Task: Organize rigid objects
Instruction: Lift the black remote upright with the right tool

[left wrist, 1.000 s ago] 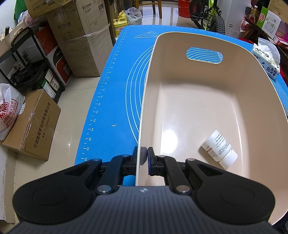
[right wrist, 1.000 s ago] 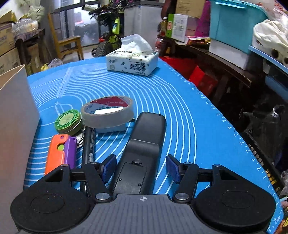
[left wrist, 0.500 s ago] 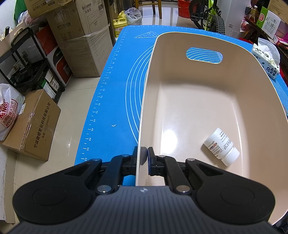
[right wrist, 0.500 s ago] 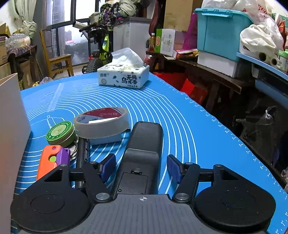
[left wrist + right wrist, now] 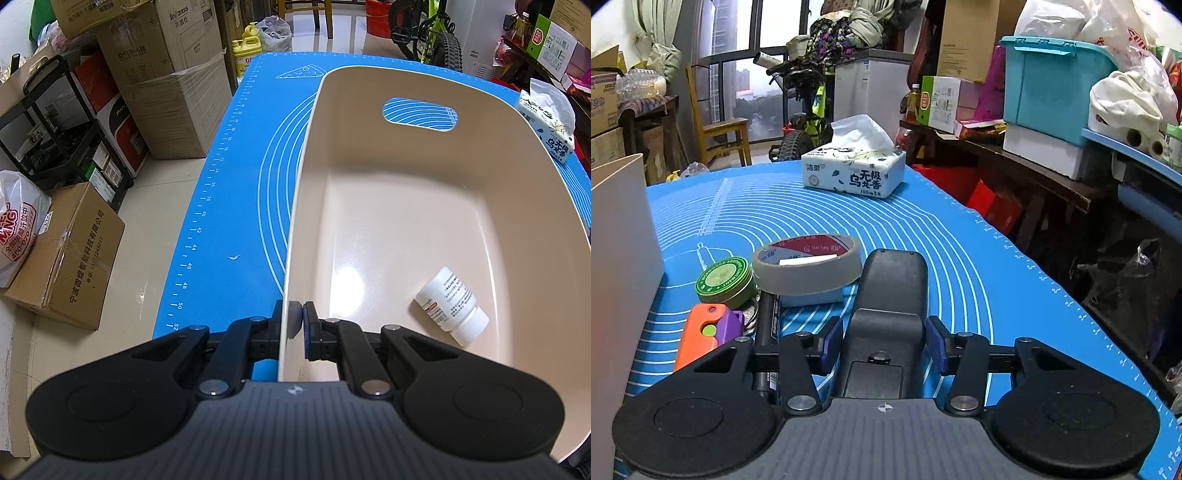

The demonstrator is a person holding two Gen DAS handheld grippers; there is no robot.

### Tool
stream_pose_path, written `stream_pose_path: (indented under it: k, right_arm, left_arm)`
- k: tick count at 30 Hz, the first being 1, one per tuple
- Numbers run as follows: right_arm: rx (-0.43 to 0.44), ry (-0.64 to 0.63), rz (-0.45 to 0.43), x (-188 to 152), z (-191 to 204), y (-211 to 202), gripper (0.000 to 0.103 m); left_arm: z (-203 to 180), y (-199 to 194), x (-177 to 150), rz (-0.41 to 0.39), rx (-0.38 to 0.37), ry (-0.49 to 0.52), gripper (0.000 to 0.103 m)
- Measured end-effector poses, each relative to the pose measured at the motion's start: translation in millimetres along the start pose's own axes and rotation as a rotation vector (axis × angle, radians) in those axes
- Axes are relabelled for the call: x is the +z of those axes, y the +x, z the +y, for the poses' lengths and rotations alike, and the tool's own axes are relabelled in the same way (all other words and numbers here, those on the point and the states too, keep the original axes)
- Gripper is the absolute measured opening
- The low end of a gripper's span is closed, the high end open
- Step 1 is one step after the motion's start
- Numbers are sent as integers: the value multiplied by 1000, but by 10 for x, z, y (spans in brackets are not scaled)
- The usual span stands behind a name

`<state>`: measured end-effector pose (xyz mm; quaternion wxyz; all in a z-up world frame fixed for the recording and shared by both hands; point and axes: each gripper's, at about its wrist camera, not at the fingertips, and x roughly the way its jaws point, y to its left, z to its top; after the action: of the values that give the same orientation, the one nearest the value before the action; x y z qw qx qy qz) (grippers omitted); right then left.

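My left gripper (image 5: 298, 325) is shut on the near left wall of a beige plastic bin (image 5: 532, 177) on the blue mat. A white pill bottle (image 5: 451, 305) lies on its side on the bin's floor. In the right wrist view my right gripper (image 5: 883, 343) has its blue pads closed against the sides of a black remote control (image 5: 892, 295) lying back side up on the mat. Left of the remote lie a roll of tape (image 5: 809, 264), a green round tin (image 5: 724, 281), an orange and purple toy (image 5: 707, 332) and a black pen (image 5: 766, 332).
A tissue box (image 5: 855, 172) stands on the far part of the blue mat (image 5: 960, 258); it also shows in the left wrist view (image 5: 550, 125). The bin's outer wall (image 5: 620, 251) rises left of the small objects. Cardboard boxes (image 5: 70, 254) stand on the floor left of the table.
My right gripper has closed in from open until its pads meet the remote's sides, and the camera has tilted lower and more level. The pill bottle has shifted slightly right in the bin.
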<state>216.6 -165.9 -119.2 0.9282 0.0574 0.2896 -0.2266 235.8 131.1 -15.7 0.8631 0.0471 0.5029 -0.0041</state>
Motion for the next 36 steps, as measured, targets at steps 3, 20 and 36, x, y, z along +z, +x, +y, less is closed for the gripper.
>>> stream_pose_path:
  k: [3,20,36]
  right_arm:
    - [-2,-12,-15,12,6,-33,54]
    - [-7,-34,-79,90,-21,-153,54]
    - [24,-41,-204,315,1,-416,54]
  left_arm:
    - [-3,-1,2,0,0,0,10]
    - [-4,-1,2,0,0,0,11]
    - [-1,-1,1,0,0,0,11]
